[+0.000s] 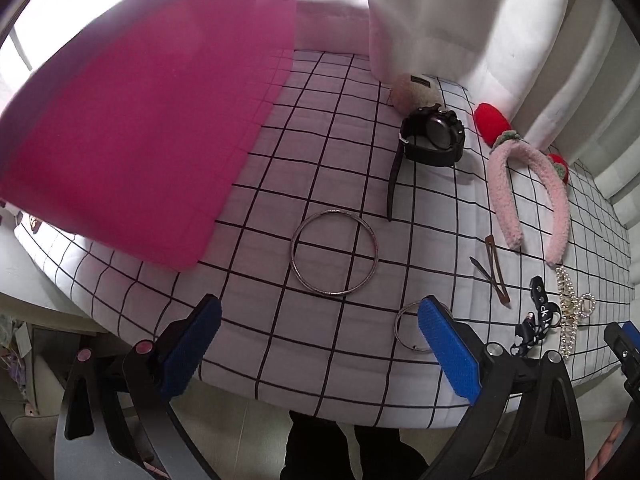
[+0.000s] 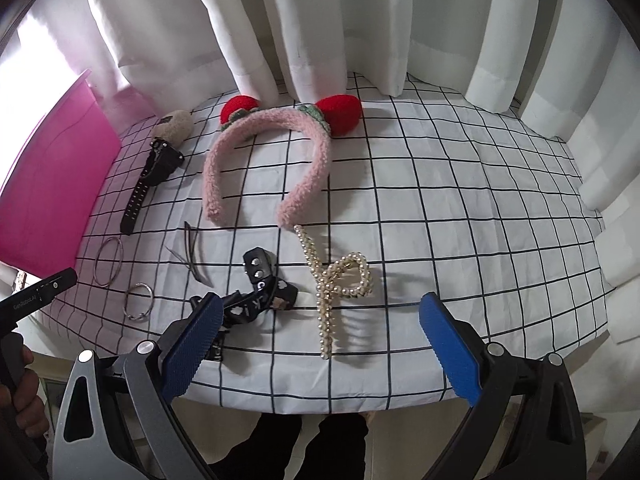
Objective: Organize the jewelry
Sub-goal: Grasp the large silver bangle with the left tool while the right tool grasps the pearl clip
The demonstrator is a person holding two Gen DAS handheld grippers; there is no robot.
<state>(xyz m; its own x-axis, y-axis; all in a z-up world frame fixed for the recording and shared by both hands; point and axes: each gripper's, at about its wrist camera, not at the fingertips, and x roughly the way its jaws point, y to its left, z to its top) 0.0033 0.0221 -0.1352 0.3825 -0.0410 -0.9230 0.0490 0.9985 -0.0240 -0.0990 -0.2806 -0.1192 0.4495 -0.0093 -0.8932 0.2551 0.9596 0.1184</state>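
Jewelry lies on a checked cloth. In the left wrist view, a large metal bangle [image 1: 334, 254] sits just ahead of my open left gripper [image 1: 320, 344], and a smaller ring bangle [image 1: 408, 330] lies by its right finger. A black watch [image 1: 434, 136], a pink fluffy headband [image 1: 528, 196] and brown hair clips [image 1: 496, 274] lie beyond. In the right wrist view, a pearl claw clip [image 2: 336, 284] lies between and ahead of the fingers of my open right gripper [image 2: 320, 344]. A black printed strap [image 2: 256, 300] touches its left finger. Headband [image 2: 268, 160], watch [image 2: 154, 176] and bangles [image 2: 108, 262] lie farther left.
A pink box [image 1: 132, 136] stands at the left of the table [image 2: 480, 240]. White curtains [image 2: 320, 20] hang behind. A beige fluffy item [image 2: 174, 126] sits by the watch. The right half of the checked cloth holds nothing. A person's hand [image 2: 20, 392] holds the left gripper's handle.
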